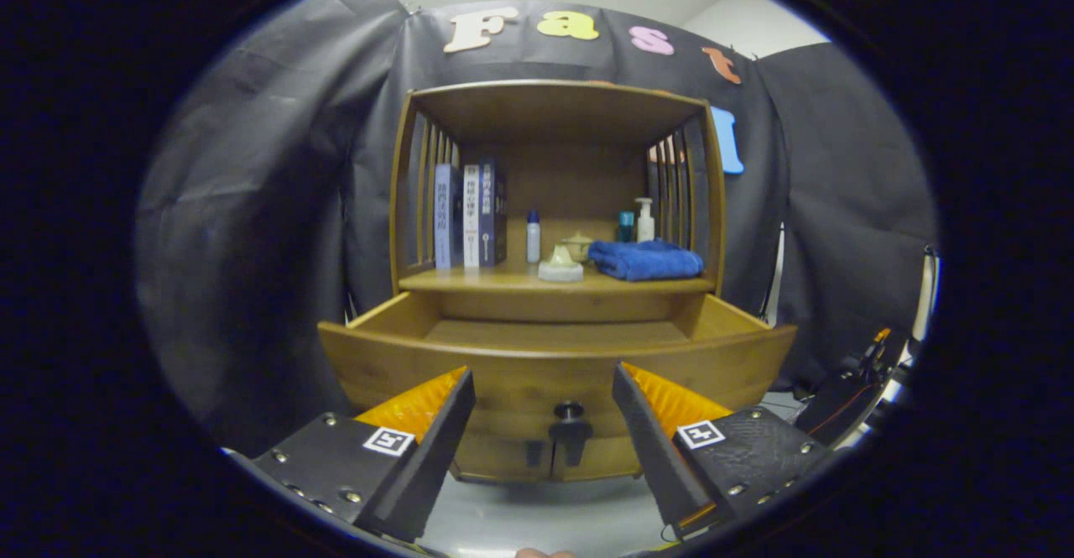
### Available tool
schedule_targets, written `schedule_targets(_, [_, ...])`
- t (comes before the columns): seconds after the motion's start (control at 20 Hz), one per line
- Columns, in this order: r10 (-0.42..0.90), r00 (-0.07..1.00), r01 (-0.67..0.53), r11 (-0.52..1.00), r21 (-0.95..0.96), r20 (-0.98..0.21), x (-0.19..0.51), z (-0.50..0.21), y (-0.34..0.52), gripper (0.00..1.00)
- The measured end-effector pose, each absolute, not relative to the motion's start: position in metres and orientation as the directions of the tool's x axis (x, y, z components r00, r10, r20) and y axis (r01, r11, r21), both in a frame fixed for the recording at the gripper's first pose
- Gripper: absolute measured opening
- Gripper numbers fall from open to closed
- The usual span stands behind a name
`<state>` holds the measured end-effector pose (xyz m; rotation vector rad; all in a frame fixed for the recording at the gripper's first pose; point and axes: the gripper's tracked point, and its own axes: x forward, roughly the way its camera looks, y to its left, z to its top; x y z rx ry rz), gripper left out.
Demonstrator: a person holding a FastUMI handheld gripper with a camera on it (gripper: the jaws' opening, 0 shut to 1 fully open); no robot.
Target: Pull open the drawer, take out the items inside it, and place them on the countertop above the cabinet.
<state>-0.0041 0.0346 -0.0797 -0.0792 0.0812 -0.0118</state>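
Observation:
A wooden cabinet stands ahead of me with its drawer (555,355) pulled out toward me. The drawer's floor, as far as I see it, is bare. A dark knob (569,412) sits on the drawer front, between my fingers and a little beyond them. My gripper (544,382) is open, fingers spread wide, holding nothing. On the countertop (503,282) above the drawer lie a folded blue towel (644,259), a pale soap dish (560,265) and a small teapot (578,245).
Books (470,216) stand at the countertop's left; a small white bottle (533,237), a teal jar (626,226) and a pump bottle (644,220) stand behind. Slatted side walls and a top board enclose the shelf. Cables and gear (847,390) lie to the right.

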Motion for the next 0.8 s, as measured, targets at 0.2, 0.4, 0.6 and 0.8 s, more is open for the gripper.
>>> schedule_targets(0.2, [-0.042,0.991,0.033,0.997,-0.071,-0.130,-0.002,-0.123,0.021,0.98])
schedule_targets(0.4, [-0.054,0.988,0.045,0.997,-0.064,-0.144,0.007,-0.146,0.010,0.98])
schedule_targets(0.6, [-0.069,0.989,0.061,0.996,-0.061,-0.133,0.031,-0.151,-0.003,0.98])
schedule_targets(0.8, [-0.048,0.991,0.044,0.998,-0.041,-0.122,0.063,-0.154,-0.001,0.98])
